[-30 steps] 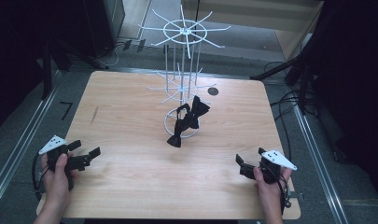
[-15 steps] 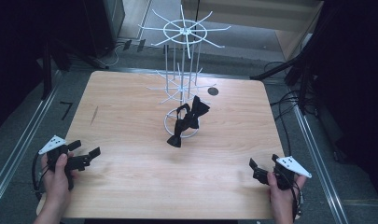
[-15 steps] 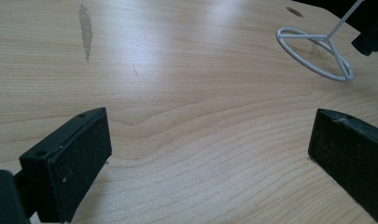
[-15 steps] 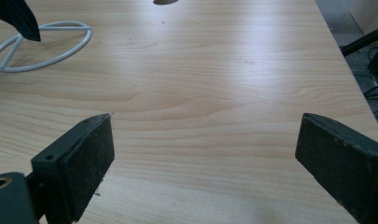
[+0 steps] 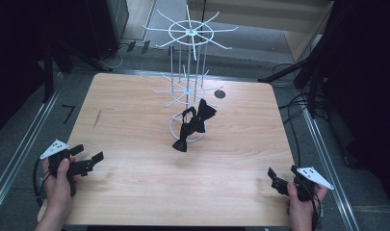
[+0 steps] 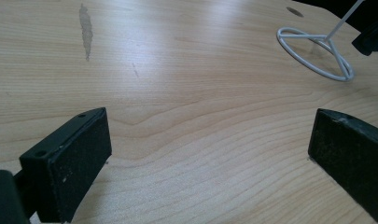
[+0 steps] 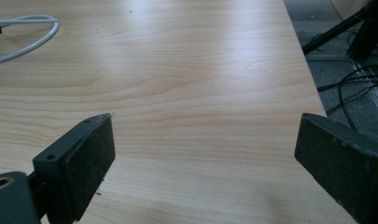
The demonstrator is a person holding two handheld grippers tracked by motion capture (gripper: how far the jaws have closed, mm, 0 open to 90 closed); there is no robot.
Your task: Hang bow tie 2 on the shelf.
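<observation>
My left gripper (image 5: 89, 161) and right gripper (image 5: 278, 179) rested wide open and empty at the table's (image 5: 135, 125) near corners. The black bow ties (image 5: 192, 125) hung at the white rack's (image 5: 188, 72) base, well apart. I judged nothing begun; next came a reach inward to grasp one.

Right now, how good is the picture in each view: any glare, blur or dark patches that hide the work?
High view: table evenly lit, surroundings dark; white rack crisp, black bow ties merge into one dark shape. Left gripper view: soft sheen on the wood, near jaws slightly blurred, rack base ring sharp. Right gripper view: broad glare band across the wood, jaws soft, floor cables dim.
</observation>
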